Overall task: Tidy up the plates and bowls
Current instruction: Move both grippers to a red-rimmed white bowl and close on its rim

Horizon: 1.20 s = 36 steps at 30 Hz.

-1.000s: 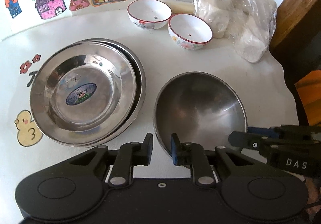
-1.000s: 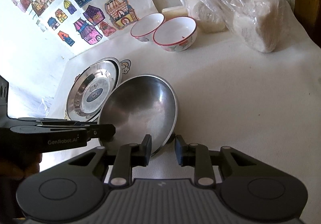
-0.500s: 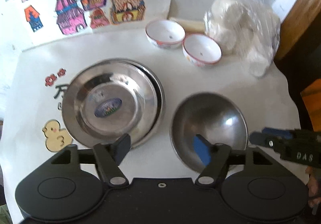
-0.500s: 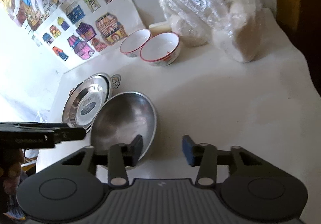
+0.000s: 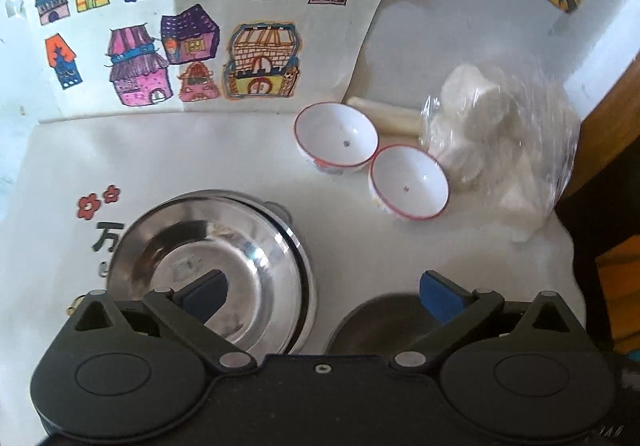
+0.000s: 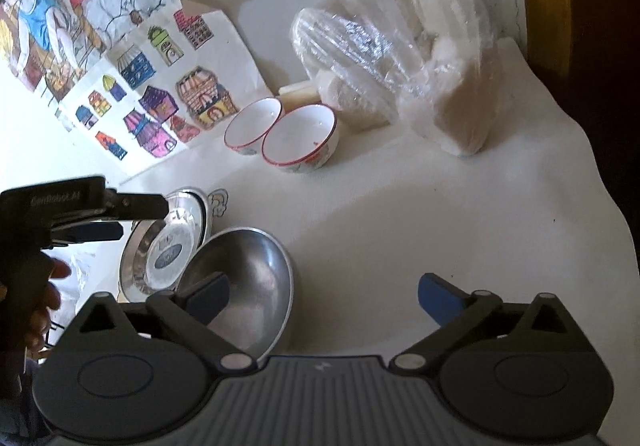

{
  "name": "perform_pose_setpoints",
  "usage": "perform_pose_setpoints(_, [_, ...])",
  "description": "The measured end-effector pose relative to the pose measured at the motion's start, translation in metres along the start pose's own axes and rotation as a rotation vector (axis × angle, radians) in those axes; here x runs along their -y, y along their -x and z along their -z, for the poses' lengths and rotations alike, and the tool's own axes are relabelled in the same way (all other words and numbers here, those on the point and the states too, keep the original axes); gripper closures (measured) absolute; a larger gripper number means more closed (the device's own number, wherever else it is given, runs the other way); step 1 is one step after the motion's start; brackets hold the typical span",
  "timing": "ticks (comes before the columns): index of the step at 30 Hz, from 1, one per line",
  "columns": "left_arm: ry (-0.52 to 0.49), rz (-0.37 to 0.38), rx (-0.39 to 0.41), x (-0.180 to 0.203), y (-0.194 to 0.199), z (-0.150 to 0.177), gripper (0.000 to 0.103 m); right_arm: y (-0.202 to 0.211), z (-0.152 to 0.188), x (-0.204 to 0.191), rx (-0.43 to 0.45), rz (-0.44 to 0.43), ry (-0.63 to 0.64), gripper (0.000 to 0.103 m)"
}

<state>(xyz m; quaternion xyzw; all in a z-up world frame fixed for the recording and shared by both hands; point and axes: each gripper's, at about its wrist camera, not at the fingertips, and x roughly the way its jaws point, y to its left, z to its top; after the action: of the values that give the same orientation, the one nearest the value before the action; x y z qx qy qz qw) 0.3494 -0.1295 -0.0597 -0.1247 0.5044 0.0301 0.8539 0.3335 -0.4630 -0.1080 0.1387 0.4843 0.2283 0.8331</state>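
Both grippers (image 5: 320, 296) (image 6: 322, 298) newly spread wide, empty; steel bowl (image 6: 244, 282) whole only from right wrist

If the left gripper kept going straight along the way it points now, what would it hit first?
Probably bare tablecloth. The open left gripper aims between the stacked steel plates and the steel bowl, well short of the two white bowls. Depth is uncertain.
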Motion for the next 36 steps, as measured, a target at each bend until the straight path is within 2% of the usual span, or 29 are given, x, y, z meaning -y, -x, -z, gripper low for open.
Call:
perform_pose_setpoints(7, [0.023,0.018,0.033,0.007,-0.017,-0.022,0.001,-0.006,-0.009,0.011,0.029,0.044,-0.025,0.0])
perform_pose_setpoints(11, [0.031,-0.003,0.03,0.014,-0.035,-0.033,0.001,-0.015,-0.021,0.02,0.049,0.061,-0.06,0.0])
perform_pose_setpoints(20, [0.08,-0.021,-0.013,0.024,-0.081,-0.058,0.001,-0.05,-0.051,0.029,0.076,0.083,-0.105,0.0])
perform_pose_setpoints(24, [0.071,-0.061,-0.038,0.028,-0.098,-0.065,0.001,-0.068,-0.062,0.024,0.091,0.113,-0.095,0.0])
perform_pose_setpoints(36, [0.054,-0.079,-0.095,0.024,-0.124,-0.071,0.001,-0.107,-0.08,0.014,0.078,0.079,-0.093,0.001])
